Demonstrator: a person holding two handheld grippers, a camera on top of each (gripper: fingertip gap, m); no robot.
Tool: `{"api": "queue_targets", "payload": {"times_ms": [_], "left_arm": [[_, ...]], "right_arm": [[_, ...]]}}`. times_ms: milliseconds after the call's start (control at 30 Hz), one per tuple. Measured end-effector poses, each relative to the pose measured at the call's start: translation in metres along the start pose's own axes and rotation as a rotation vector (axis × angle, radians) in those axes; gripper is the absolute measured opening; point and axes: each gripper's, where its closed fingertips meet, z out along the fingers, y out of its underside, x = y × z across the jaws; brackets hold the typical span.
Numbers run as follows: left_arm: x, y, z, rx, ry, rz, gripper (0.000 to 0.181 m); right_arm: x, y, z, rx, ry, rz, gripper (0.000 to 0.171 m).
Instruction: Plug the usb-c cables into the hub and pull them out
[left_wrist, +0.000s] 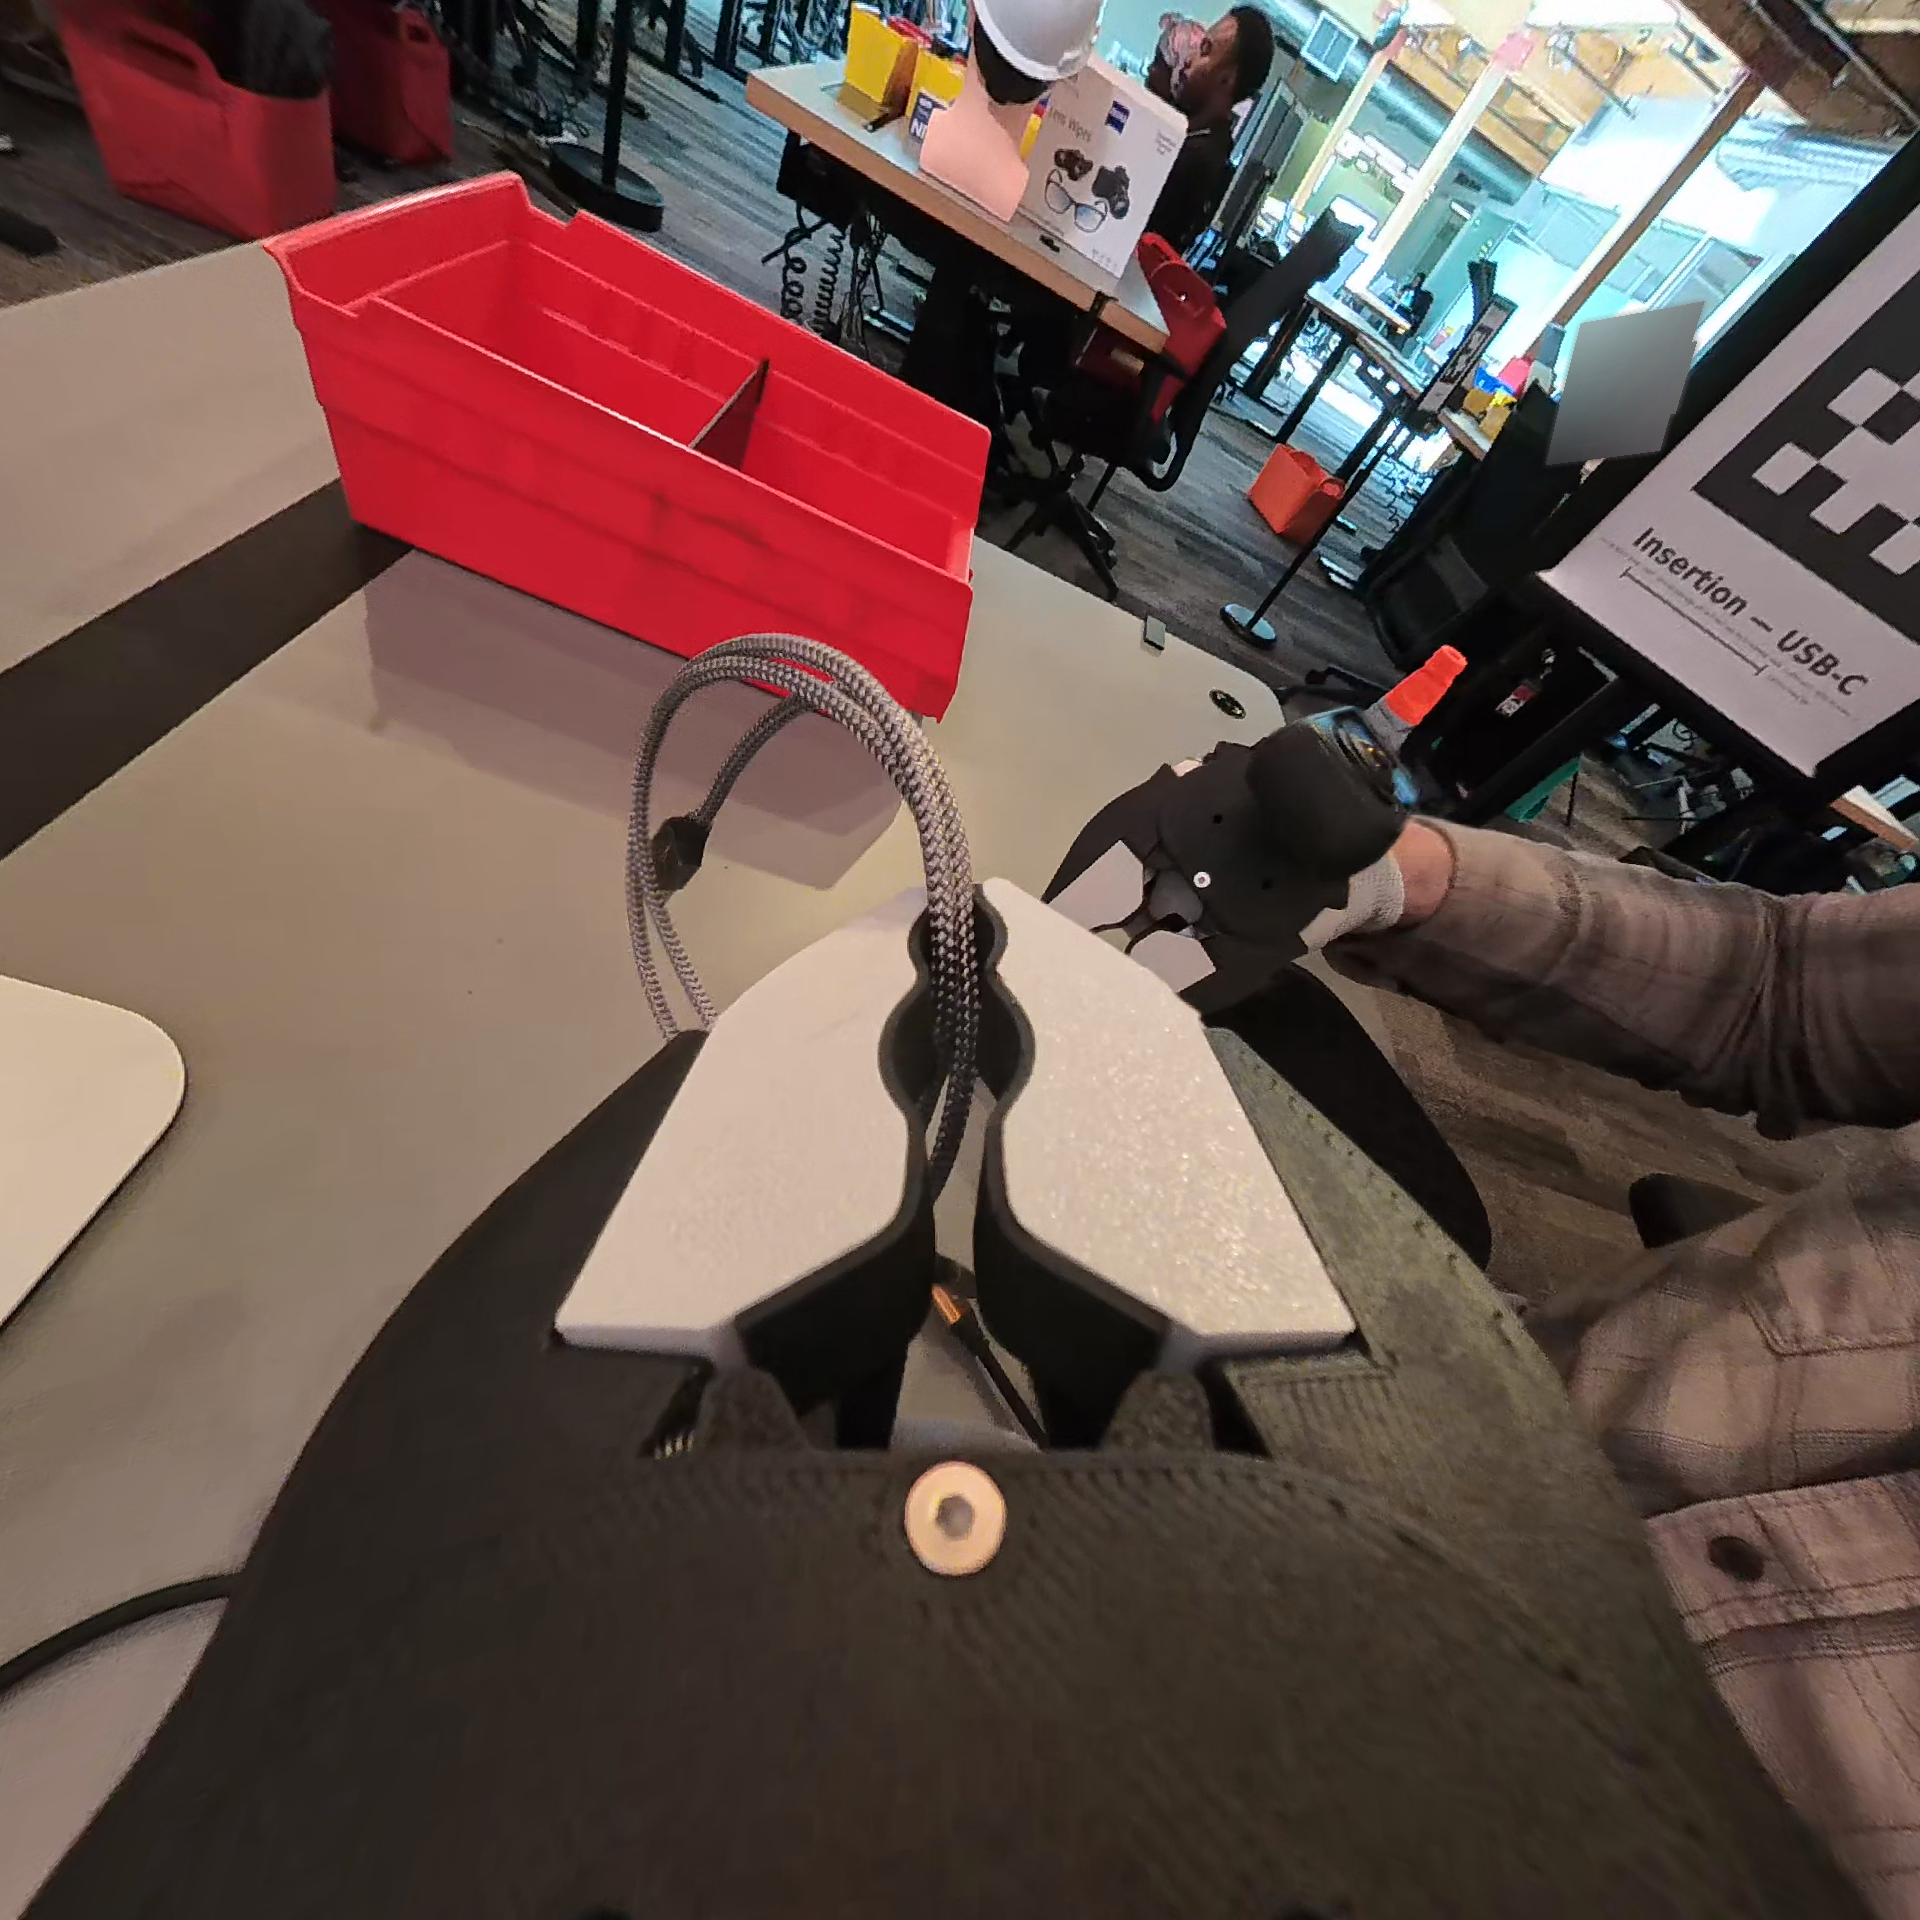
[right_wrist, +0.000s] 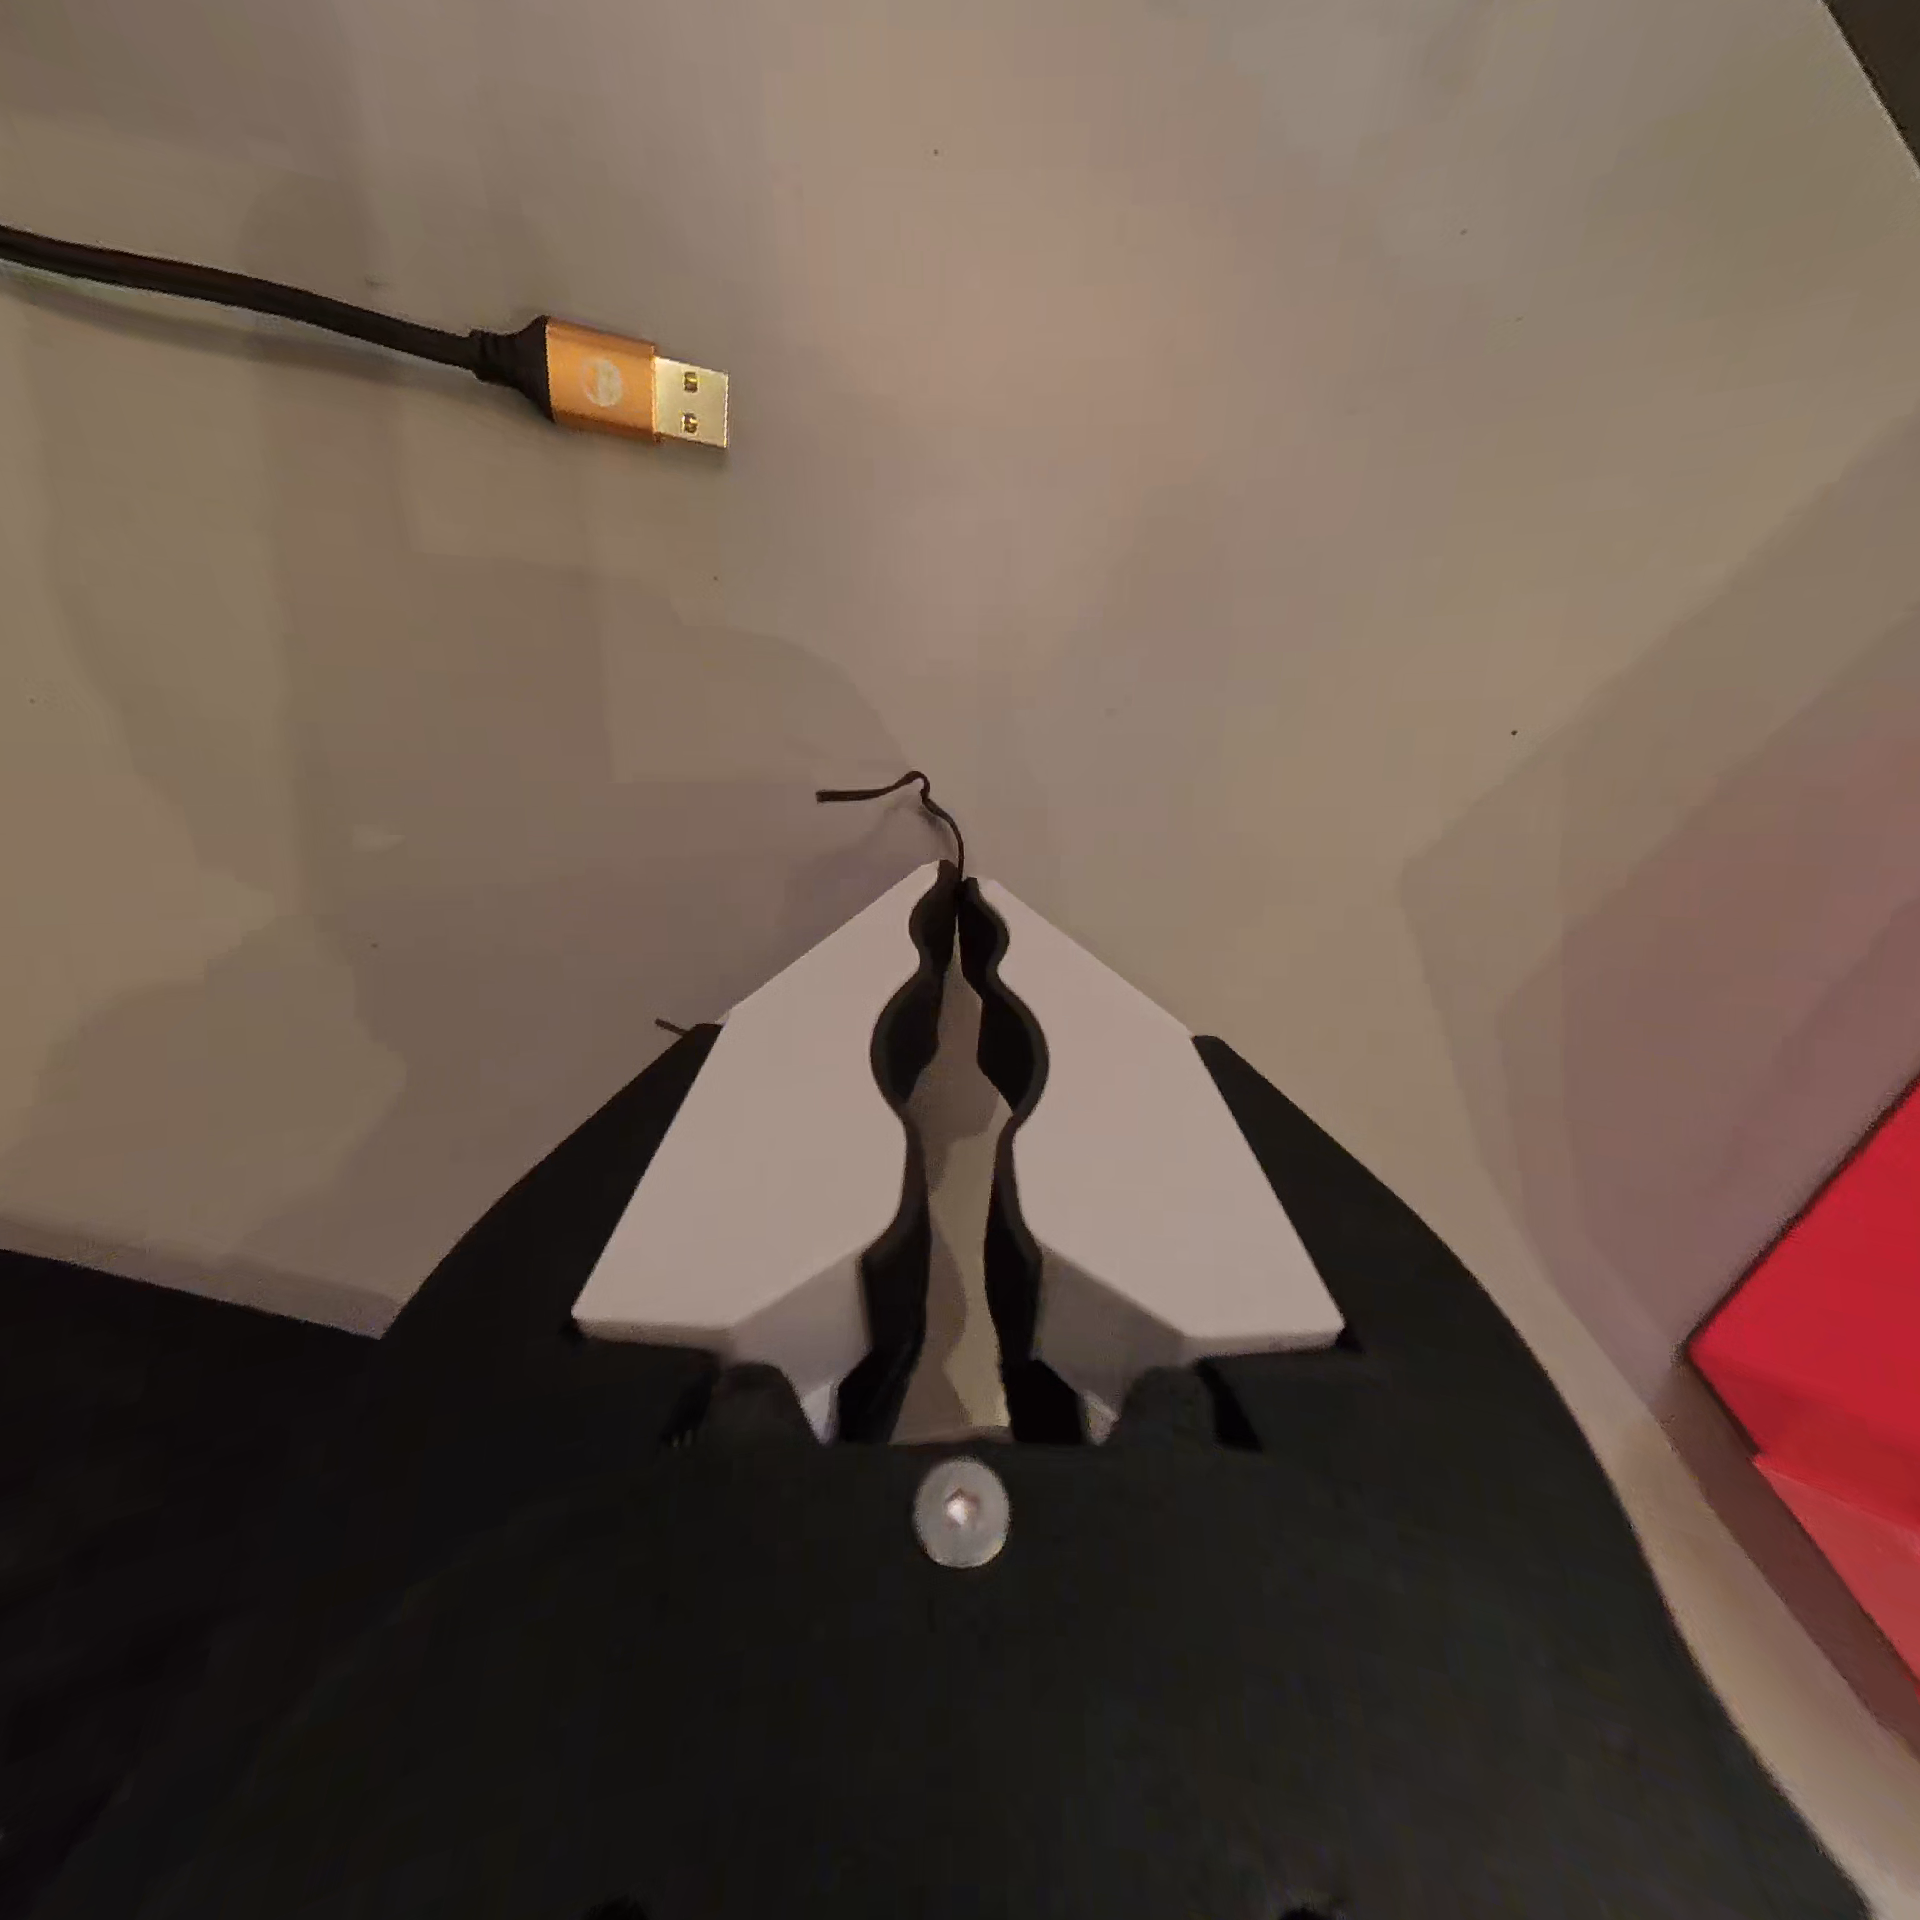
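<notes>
My left gripper (left_wrist: 971, 925) is shut on a grey braided cable (left_wrist: 821, 675), held above the table. The cable loops up and over from the fingertips and hangs back down on the left, with a black tie (left_wrist: 681, 847) on it. A gold plug end (left_wrist: 948, 1304) shows low in the gap between the fingers. My right gripper (right_wrist: 956, 883) points down at the bare tabletop with its tips together; a thin black strand (right_wrist: 914, 795) sticks out of them. A black cable with a gold USB plug (right_wrist: 623, 395) lies on the table to its upper left. No hub is in view.
A red divided bin (left_wrist: 623, 436) stands at the back of the grey table (left_wrist: 312, 935); its corner shows in the right wrist view (right_wrist: 1829, 1403). A white rounded slab (left_wrist: 73, 1122) lies at the left edge. A person's sleeve (left_wrist: 1662, 987) holds the right gripper's body (left_wrist: 1278, 831). The left gripper's tips are roughly 20 cm from the right gripper's.
</notes>
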Motion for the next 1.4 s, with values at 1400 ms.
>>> {"api": "queue_targets", "payload": {"times_ms": [1400], "left_arm": [[0.078, 0.004, 0.033, 0.053, 0.354, -0.036, 0.003]], "right_arm": [[0.023, -0.205, -0.125, 0.987, 0.139, -0.002, 0.0]]}}
